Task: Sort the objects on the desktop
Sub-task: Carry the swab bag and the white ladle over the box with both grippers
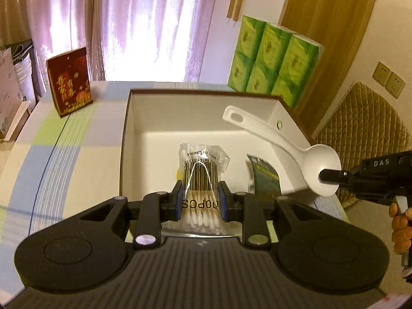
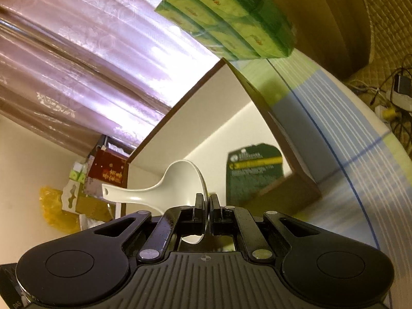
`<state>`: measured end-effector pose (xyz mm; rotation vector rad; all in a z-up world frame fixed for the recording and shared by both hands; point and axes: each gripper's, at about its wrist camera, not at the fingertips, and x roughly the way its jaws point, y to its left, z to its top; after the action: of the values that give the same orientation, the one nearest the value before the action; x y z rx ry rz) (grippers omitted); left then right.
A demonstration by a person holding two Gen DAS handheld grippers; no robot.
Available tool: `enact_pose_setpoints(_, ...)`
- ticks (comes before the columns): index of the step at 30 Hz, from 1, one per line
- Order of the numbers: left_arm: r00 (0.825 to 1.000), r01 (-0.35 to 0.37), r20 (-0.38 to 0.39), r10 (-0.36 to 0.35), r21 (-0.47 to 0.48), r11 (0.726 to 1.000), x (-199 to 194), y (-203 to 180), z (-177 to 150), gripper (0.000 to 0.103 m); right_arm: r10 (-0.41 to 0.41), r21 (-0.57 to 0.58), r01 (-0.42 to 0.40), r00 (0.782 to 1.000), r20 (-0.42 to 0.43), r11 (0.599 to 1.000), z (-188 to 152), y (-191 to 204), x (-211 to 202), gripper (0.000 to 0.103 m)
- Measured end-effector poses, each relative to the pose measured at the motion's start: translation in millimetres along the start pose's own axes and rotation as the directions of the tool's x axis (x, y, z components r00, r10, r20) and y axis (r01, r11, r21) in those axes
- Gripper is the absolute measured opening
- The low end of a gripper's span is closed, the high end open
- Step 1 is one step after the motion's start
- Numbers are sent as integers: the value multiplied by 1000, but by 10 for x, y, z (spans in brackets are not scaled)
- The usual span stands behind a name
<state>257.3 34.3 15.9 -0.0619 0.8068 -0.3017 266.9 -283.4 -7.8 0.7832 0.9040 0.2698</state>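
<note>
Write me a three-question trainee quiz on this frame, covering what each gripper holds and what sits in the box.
1. True or false: the left gripper is shut on a bag of cotton swabs.
2. Which part of the white spoon does the right gripper pinch: A handle, B bowl?
3. Fill in: a dark green ____ already lies inside the open box.

Key: 1 true; 2 B; 3 packet.

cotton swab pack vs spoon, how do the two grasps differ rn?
Left gripper clamps the cotton swab pack across its soft body; right gripper pinches the white spoon by its thin bowl rim. Pack points forward; spoon's handle sticks out sideways. Both are held over the open box.
</note>
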Motion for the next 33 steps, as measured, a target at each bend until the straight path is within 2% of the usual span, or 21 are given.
enact_pose_setpoints(9,999,7,-40,-6,16,1000,431,83,373,22,-47,-25,46,999,-3,999,323,139,360,0)
enact_pose_setpoints(18,995,5,-102,1,53,999,1000,62,604,22,-136,-84,133,990,-32,988,612,228,844,0)
enact_pose_setpoints(33,982,-30,-182,45,82,996,1696,144,707,22,-222,-165,210,973,-57,964,835,234,1400,0)
